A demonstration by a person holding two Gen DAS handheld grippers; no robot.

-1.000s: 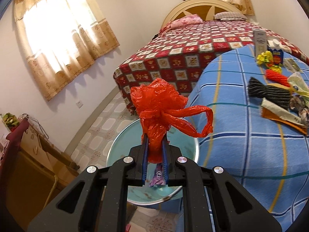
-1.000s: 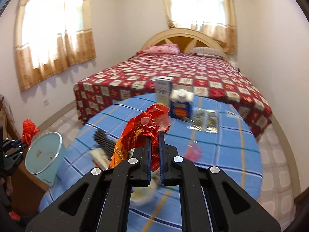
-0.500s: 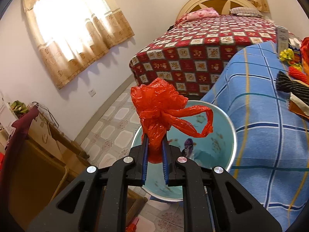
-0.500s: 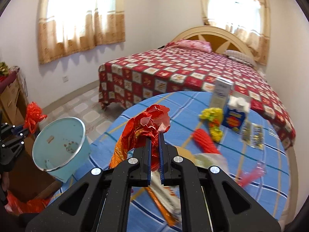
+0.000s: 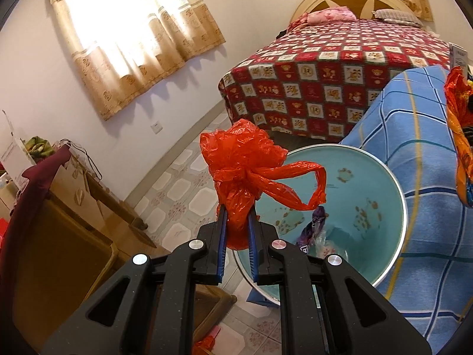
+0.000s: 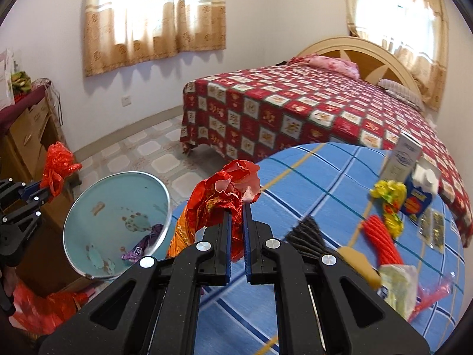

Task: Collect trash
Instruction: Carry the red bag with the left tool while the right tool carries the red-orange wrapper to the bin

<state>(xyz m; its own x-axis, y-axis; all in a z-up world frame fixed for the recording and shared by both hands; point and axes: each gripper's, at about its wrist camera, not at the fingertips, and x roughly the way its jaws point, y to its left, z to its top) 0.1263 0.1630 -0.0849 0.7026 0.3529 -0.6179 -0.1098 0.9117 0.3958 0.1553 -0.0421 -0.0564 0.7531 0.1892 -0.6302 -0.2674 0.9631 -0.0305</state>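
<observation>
My left gripper (image 5: 236, 222) is shut on a crumpled red plastic bag (image 5: 245, 162), held just left of the rim of a light blue bin (image 5: 369, 207). A purple wrapper (image 5: 313, 227) lies inside the bin. My right gripper (image 6: 236, 216) is shut on a red and orange foil wrapper (image 6: 218, 204), held above the table's left edge, right of the bin (image 6: 118, 207). The left gripper with its red bag (image 6: 57, 162) also shows at the left of the right wrist view. The foil wrapper also shows at the right edge of the left wrist view (image 5: 458, 118).
A table with a blue checked cloth (image 6: 325, 183) carries more trash: a red bundle (image 6: 381, 236), a yellow wrapper (image 6: 387, 195), a blue carton (image 6: 419, 195), a dark knit piece (image 6: 307, 233). A bed with a red quilt (image 6: 295, 109) stands behind. A wooden cabinet (image 5: 74, 222) stands left.
Both views have swung left. The bin has come closer in both. The right gripper has carried the foil wrapper from over the table middle to its left edge.
</observation>
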